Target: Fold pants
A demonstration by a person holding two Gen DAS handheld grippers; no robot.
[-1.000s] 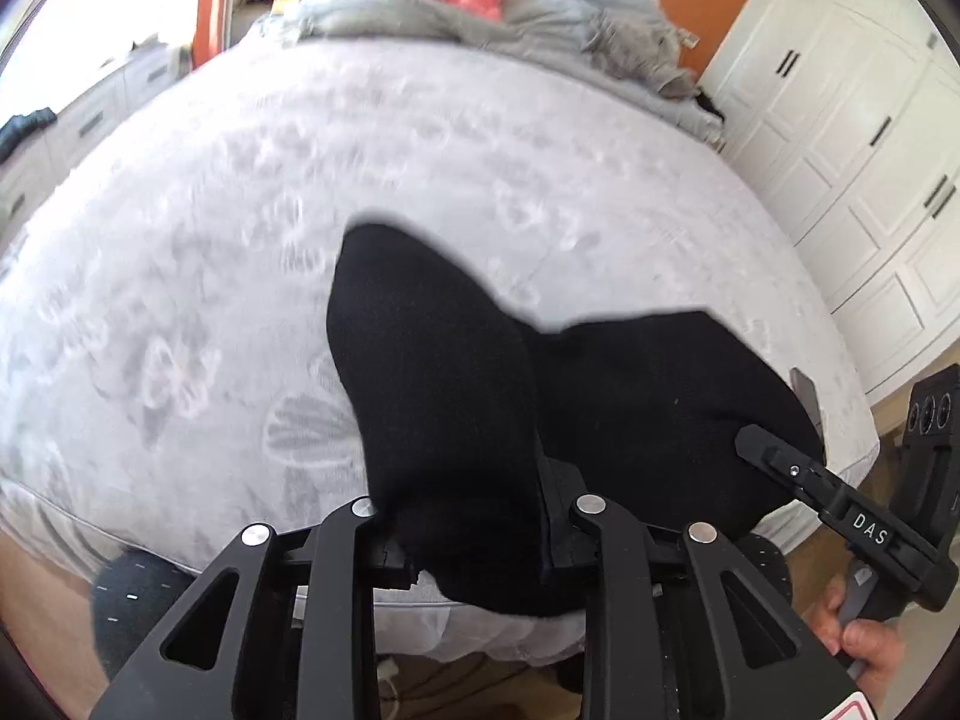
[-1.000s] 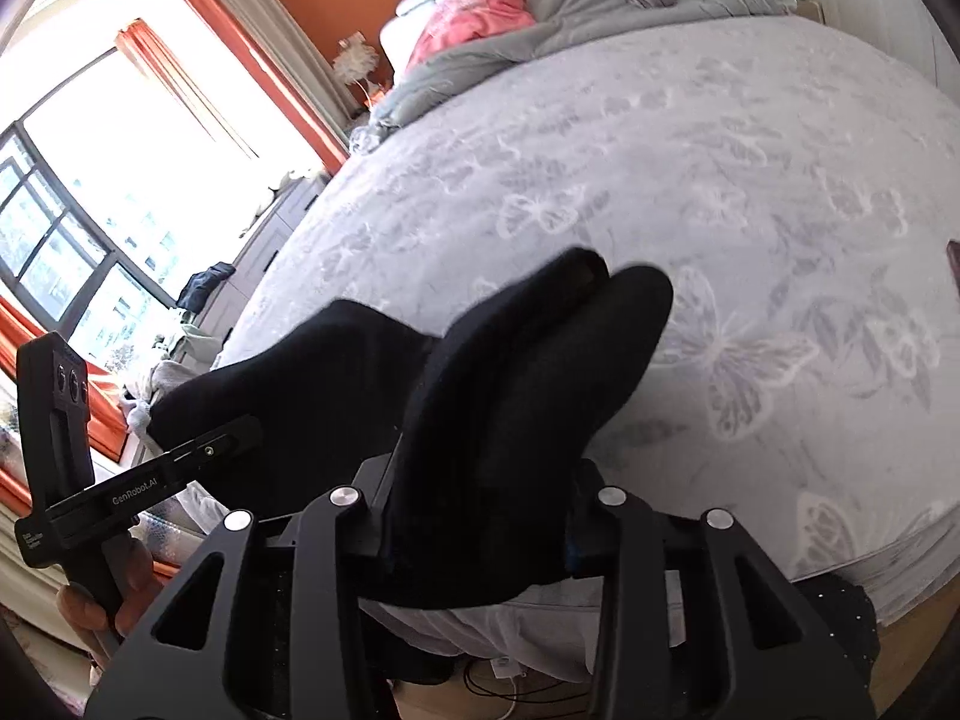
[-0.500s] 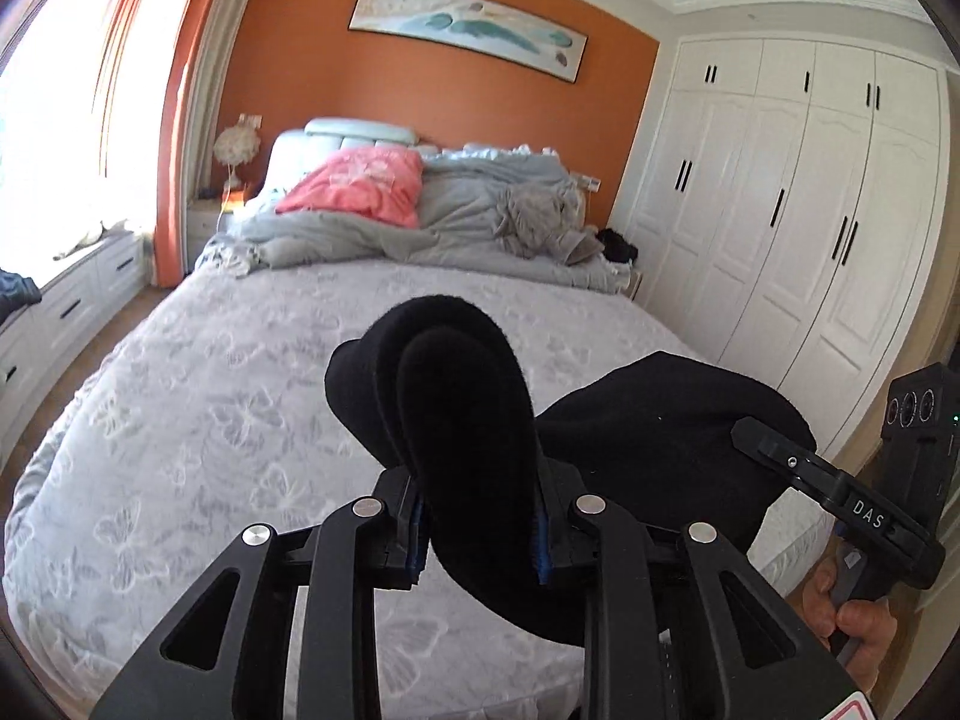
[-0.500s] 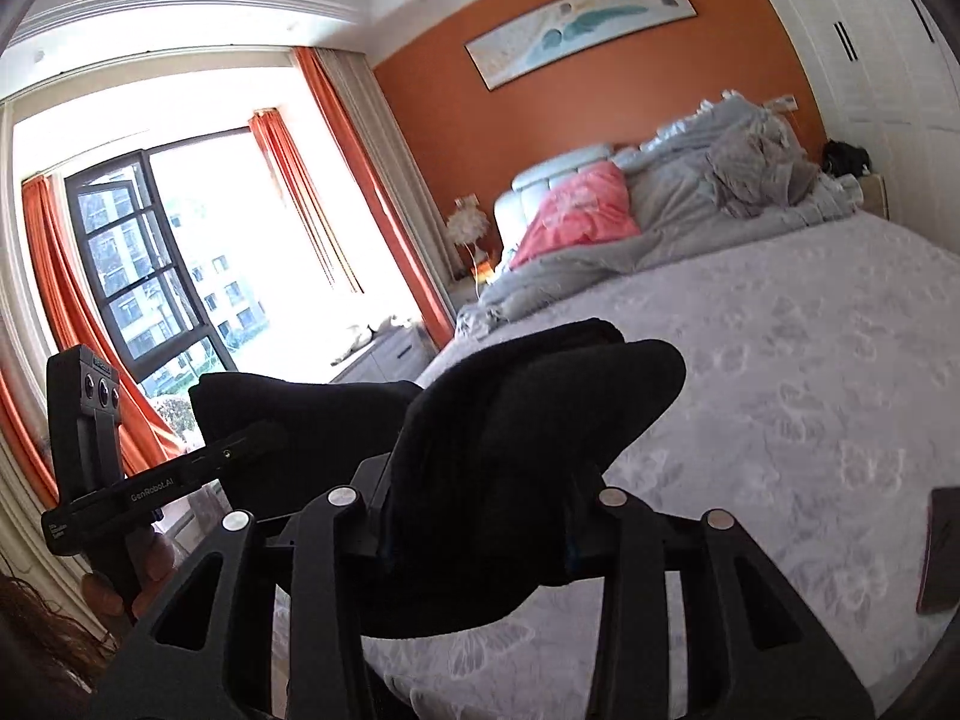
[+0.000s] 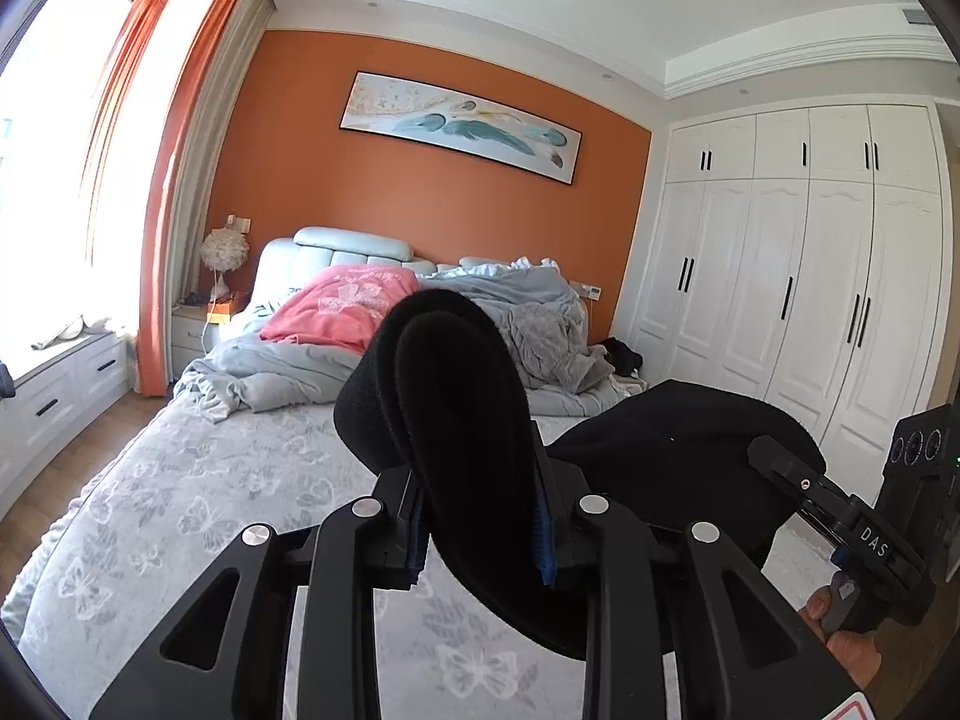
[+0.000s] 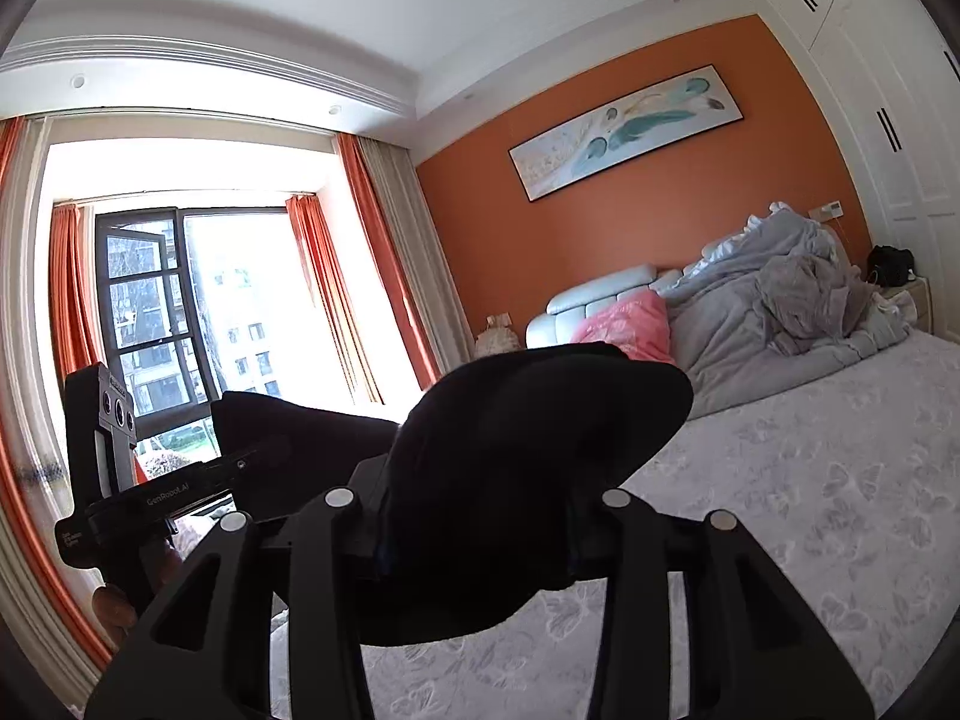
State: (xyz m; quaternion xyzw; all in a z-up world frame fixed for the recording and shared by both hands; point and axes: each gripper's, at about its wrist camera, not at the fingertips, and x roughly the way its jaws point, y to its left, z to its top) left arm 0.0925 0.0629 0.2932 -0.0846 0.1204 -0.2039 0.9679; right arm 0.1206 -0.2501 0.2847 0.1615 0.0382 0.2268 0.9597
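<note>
Holding the thick black fleece pants (image 5: 474,420) up, we clamp a bunched fold in the left gripper (image 5: 480,531) and another in the right gripper (image 6: 474,534), fabric bulging ahead of both. We should keep both grips level and taut so the soft, heavy cloth hangs straight. Below and beyond lies the grey butterfly-print bed (image 5: 198,516), then rumpled grey bedding (image 6: 774,306).

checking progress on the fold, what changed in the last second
Both grippers swung up from facing down at the bed to facing the headboard wall, lifting the black pants off it. The left gripper and right gripper stayed clamped on the fabric.
</note>
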